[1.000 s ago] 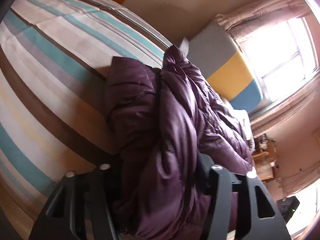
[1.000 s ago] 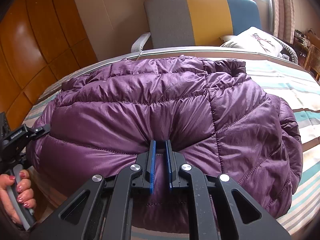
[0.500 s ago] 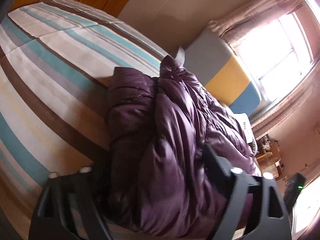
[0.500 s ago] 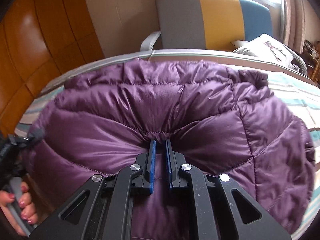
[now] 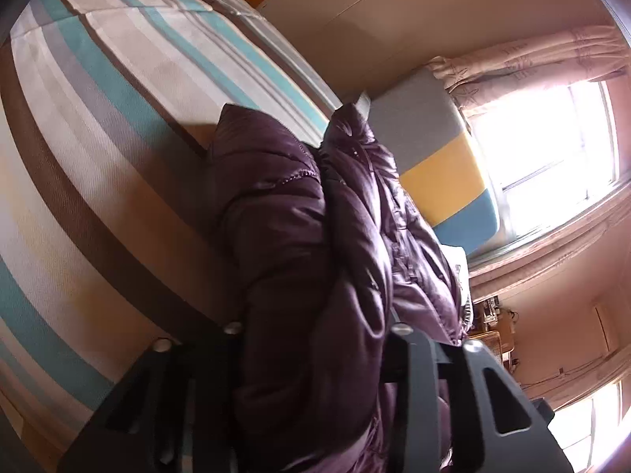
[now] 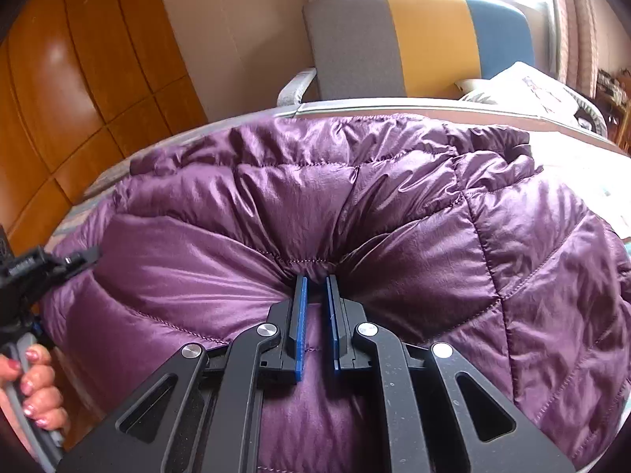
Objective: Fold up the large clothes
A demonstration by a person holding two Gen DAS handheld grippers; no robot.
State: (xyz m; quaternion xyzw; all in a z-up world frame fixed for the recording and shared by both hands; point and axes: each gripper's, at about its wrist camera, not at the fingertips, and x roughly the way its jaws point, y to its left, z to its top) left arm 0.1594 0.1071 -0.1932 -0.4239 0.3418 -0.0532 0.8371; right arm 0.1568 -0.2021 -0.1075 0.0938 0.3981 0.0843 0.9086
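Observation:
A purple quilted down jacket (image 6: 355, 205) lies bunched on the striped bed (image 5: 79, 138). My right gripper (image 6: 315, 282) is shut on a pinch of the jacket's near edge, its blue pads squeezing the fabric. My left gripper (image 5: 315, 339) has a thick fold of the jacket (image 5: 299, 236) between its jaws, which stand wide apart around the bulk; its fingertips are hidden by the fabric. The left gripper also shows in the right wrist view (image 6: 59, 264), at the jacket's left end, held by a hand (image 6: 35, 386).
A grey, yellow and blue chair (image 6: 418, 43) stands beyond the bed. A white pillow (image 6: 532, 90) lies at the far right. Wooden wall panels (image 6: 79, 79) are on the left. A bright window (image 5: 552, 149) and curtains are behind the chair.
Both grippers have pulled the jacket's near edge up and forward, so the jacket bunches higher. The left wrist view has tilted and moved closer to the fold.

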